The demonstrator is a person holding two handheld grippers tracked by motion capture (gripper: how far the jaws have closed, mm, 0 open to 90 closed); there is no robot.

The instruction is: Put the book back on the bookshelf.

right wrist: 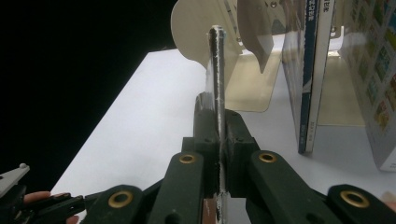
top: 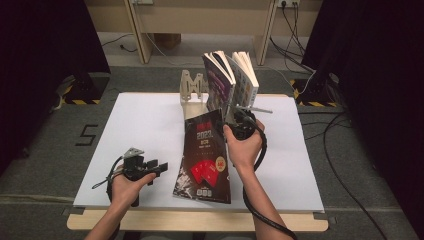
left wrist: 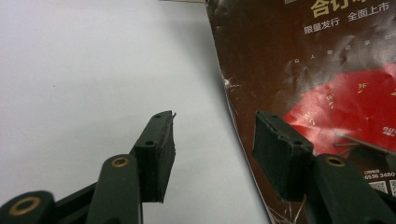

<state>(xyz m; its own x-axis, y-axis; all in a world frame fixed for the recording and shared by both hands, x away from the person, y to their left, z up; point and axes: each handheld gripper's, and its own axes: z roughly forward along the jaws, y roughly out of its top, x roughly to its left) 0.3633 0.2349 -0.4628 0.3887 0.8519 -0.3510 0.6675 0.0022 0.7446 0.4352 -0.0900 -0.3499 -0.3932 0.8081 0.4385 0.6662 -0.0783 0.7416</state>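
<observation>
1. We see the white table top point(top: 145, 135) spread over a wooden base, with dark curtains to either side.
2. At the far middle of the table stands a pale bookend point(top: 192, 90); in the right gripper view it is the beige metal plate point(right wrist: 252, 88) behind the clamped edge.
3. Beside the bookend, two books stand upright: a purple-covered book point(top: 219, 80) and a light-covered book point(top: 246, 77), both fanning open a little at the top.
4. The dark magazine point(top: 205, 157), with red shapes on its cover, lies near the table's front edge; its far end is lifted off the table while its near end rests on the surface.
5. Our right gripper point(top: 239, 121) holds that lifted far edge. In the right gripper view its jaws are pressed together on the thin edge of the magazine point(right wrist: 217, 93), which rises straight up between the pads.
6. Our left gripper point(top: 152, 167) sits low over the table to the left of the magazine. In the left gripper view its jaws stand apart with nothing between them; the right pad point(left wrist: 275, 149) is over the cover's edge point(left wrist: 299, 70), the left one over bare table.
</observation>
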